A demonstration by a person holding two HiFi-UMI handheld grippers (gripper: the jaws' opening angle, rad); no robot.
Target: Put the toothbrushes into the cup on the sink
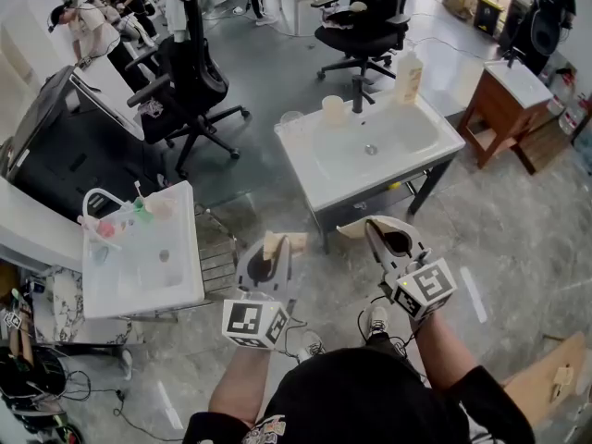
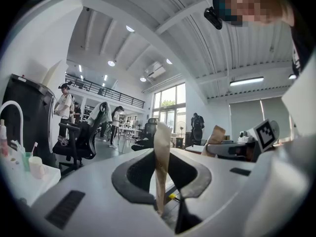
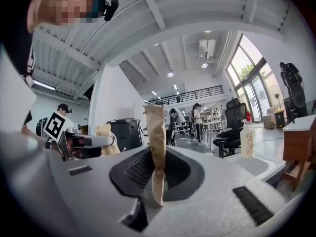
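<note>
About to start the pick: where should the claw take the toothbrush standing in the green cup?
Take the toothbrush by the stem sticking out above the green cup, coming down from above: it stands near upright, lower part inside the cup.

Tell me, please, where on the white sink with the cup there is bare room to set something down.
On the sink, the front rim is bare, and so is the right rim beside the basin. The back rim is crowded: the cup, the faucet and the bottle stand in a row there.
</note>
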